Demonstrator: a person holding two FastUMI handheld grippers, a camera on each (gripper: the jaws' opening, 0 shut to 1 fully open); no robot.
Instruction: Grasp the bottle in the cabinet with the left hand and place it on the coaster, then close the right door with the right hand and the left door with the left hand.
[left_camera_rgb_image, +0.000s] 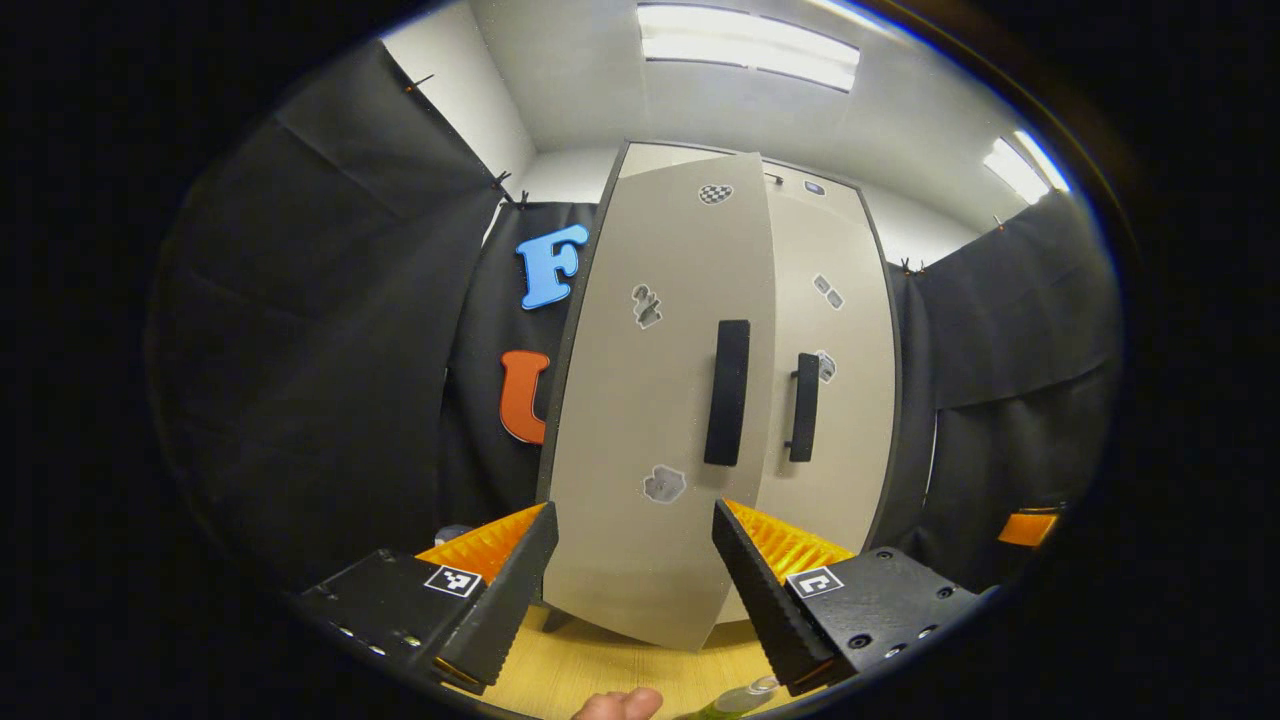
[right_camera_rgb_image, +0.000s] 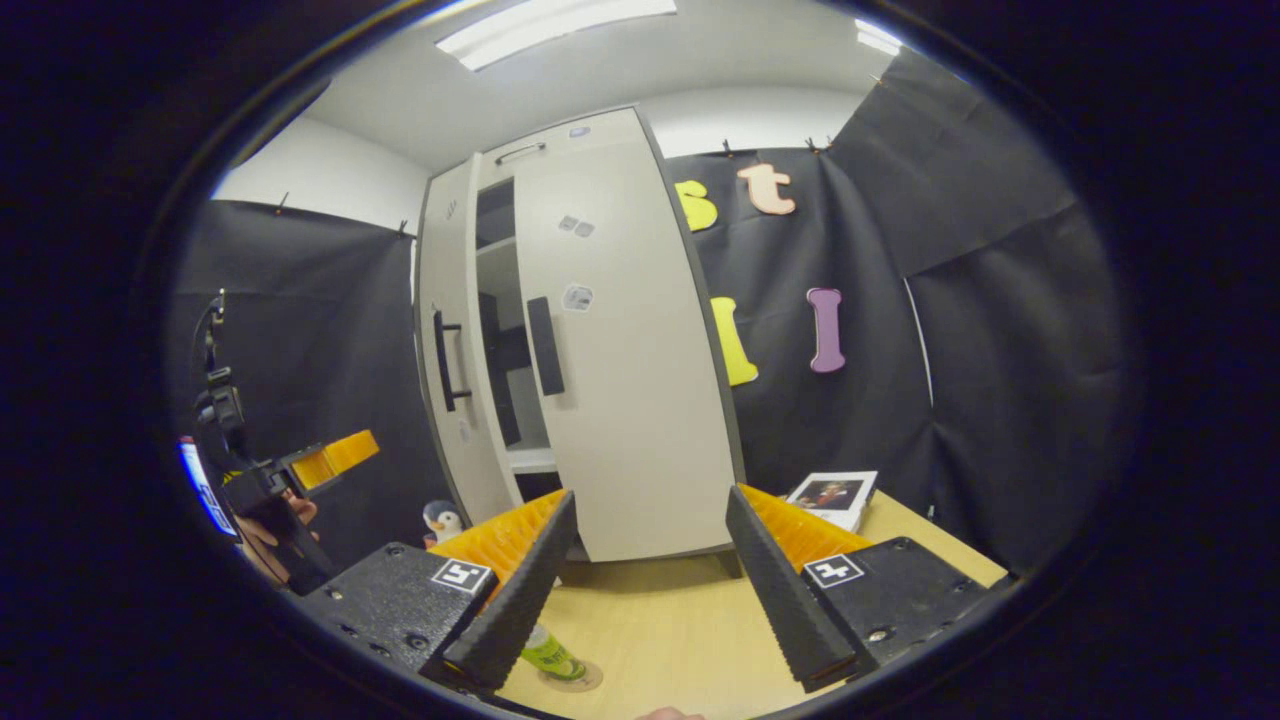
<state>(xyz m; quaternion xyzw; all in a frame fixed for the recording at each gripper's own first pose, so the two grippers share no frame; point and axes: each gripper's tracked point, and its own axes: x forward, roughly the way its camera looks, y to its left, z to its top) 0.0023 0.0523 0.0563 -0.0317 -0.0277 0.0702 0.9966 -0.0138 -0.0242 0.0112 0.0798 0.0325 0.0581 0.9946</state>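
Left gripper view
Your left claw (left_camera_rgb_image: 632, 560): fingers spread wide apart, gripping nothing, raised over the worktop (left_camera_rgb_image: 600, 670).
Cabinet (left_camera_rgb_image: 720, 400): straight ahead of your claw, standing on the worktop.
Left door (left_camera_rgb_image: 655, 400): swung partway toward you, its lower edge between your fingers, its dark handle (left_camera_rgb_image: 727, 392) just above the right finger.
Right door (left_camera_rgb_image: 835, 390): behind the left door and to its right, flush with the cabinet front.
Bottle (left_camera_rgb_image: 742, 698): a clear top with green below, low down by your right finger.

Right gripper view
Your right claw (right_camera_rgb_image: 650, 585): fingers well apart, empty, above the worktop.
Bottle: green-labelled, standing upright on the round coaster (right_camera_rgb_image: 572, 678), just beside and partly behind your left finger.
Cabinet: ahead of your claw; right door shut, left door ajar with dark shelves showing in the gap.
Your left claw (right_camera_rgb_image: 335, 458): far off to the left, held in a hand (right_camera_rgb_image: 270, 540).
Penguin figure (right_camera_rgb_image: 441, 520): above your left finger, near the cabinet's foot.
Booklet (right_camera_rgb_image: 833, 496): lying on the worktop beyond your right finger.
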